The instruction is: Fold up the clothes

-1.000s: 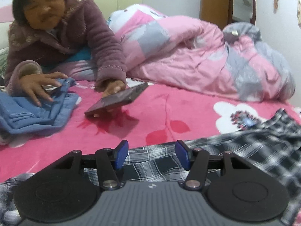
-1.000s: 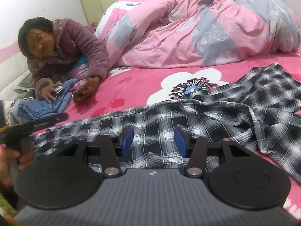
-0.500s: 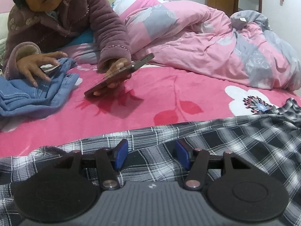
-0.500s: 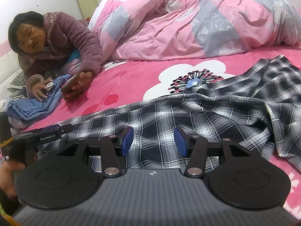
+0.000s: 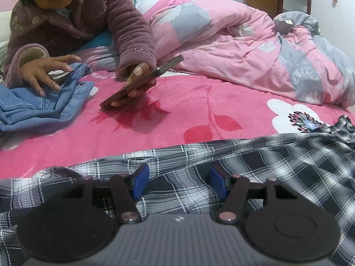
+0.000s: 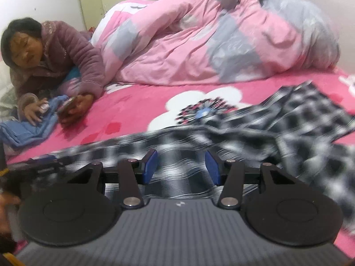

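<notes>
**A:** Both grippers are low over the bed now. The left gripper (image 5: 176,182) hangs just above the checked shirt (image 5: 255,166), blue pads (image 5: 139,182) apart, and the jaws are easing wider as we speak. Cloth lies under the gap, but neither pad presses on it.

**B:** And the right gripper (image 6: 181,166)? From where I stand its picture is smeared.

**A:** It is blurred, yes, but the pads stand clearly apart there too, released, with the shirt lying below them and nothing pinched.

**B:** Where exactly is the shirt?

**A:** Spread across the near edge of the pink blanket (image 5: 177,110), black, white and grey plaid. It runs from the left gripper's side over to the right, and its far end trails off beside the big white flower print (image 6: 206,104). It is rumpled, with a long ridge along its far edge.

**B:** I see the left tool peeking into the right gripper's view, low at the left edge, with a hand (image 6: 5,201) around its handle.

**A:** Right. Further back a second person (image 5: 73,22) in a purple quilted jacket leans on the bed. One hand holds a phone (image 5: 142,82) tilted above the blanket; the other rests on a blue garment (image 5: 40,106) bunched at the left.

**B:** And behind all that?

**A:** A pink and grey duvet (image 5: 244,53) heaped against the wall, well apart from the shirt.
</notes>
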`<state>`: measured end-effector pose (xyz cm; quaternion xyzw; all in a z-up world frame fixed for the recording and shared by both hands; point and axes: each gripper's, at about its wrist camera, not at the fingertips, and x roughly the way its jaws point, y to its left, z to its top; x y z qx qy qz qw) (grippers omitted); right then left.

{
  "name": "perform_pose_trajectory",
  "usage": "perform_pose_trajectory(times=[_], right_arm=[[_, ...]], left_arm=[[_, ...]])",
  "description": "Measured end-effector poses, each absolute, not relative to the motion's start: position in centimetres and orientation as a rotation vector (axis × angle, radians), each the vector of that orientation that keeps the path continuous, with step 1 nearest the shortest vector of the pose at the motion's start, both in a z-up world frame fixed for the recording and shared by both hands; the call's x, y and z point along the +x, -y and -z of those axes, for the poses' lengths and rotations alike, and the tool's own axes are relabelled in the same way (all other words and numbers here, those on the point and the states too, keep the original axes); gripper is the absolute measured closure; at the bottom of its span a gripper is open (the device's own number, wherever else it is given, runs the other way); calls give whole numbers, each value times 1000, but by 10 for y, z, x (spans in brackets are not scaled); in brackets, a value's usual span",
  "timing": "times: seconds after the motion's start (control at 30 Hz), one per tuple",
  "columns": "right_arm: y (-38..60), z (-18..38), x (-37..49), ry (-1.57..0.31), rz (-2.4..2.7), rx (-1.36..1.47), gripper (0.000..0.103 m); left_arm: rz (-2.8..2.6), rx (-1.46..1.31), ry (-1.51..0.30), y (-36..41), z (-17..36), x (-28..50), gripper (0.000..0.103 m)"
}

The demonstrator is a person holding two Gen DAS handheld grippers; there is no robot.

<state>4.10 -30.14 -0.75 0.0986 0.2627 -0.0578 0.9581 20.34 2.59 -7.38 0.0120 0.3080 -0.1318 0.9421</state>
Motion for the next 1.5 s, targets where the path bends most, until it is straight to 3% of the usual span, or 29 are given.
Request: perform_pose_trajectory(times=[0.33,0.63,0.8,1.0,1.5], right_arm=[[376,14,87,-618,180,-108,59],[461,20,107,-609,312,-95,60],[556,31,83,-657,552,285,60],[601,58,46,-633,588,747,60],[619,88,47,-485,696,1086,62]], left_arm=[[267,32,-627,-26,75,204,41],[265,41,-625,-25,76,203,41],[263,51,-624,-23,77,203,41],[262,54,-623,-23,77,202,40],[264,49,-621,-23,77,202,40]])
